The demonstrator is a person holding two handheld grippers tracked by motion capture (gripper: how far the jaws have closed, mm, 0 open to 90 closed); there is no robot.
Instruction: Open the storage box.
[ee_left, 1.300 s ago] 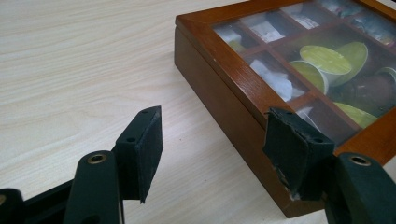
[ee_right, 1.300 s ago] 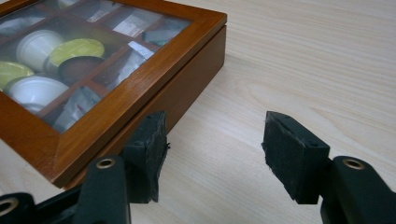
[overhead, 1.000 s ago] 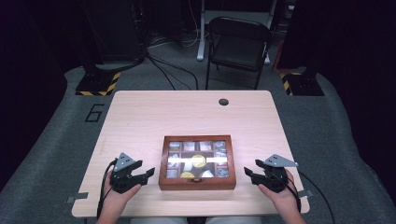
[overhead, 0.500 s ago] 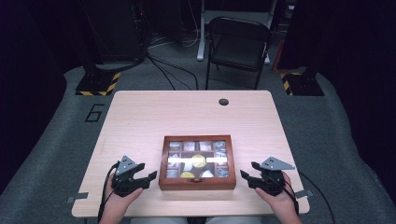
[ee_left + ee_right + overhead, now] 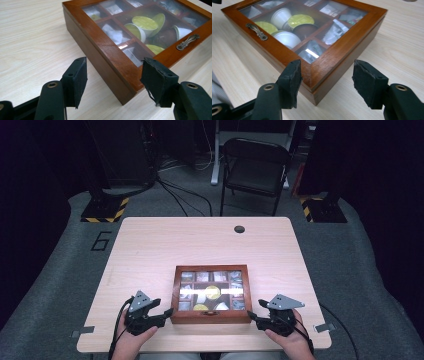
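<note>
A wooden box (image 5: 211, 317) with a glass-paned lid lies on the worktop (image 5: 200, 245), toward the near edge and about midway across it. Through the panes its compartments show: pods (image 5: 145, 23) with green and white tops sit bunched in the middle ones, and pale packets (image 5: 334, 31) lie in the outer ones. A small metal handle (image 5: 257, 31) is fixed to the lid's front rail. The left gripper (image 5: 166, 313) rests in the person's left hand (image 5: 127, 345) just beside the box's near left corner, its jaws pointed at that corner. In the left gripper view the jaws stand partly open with the corner between them; one pad (image 5: 156, 80) lies over the lid's edge, the other (image 5: 77, 80) stands off the side wall, and neither is seen pressing on the wood. The right gripper (image 5: 253, 317) sits in the right hand (image 5: 290, 340) just beside the box's near right corner. In the right gripper view its jaws are likewise partly open, straddling that corner: one pad (image 5: 293, 80) is close against the front face, the other (image 5: 367, 82) is clear of the side, and whether the near pad touches cannot be told. Behind the box, near the worktop's far edge, is a dark round grommet (image 5: 239, 229). Beyond that, on the floor, stands a black chair (image 5: 255, 167).
</note>
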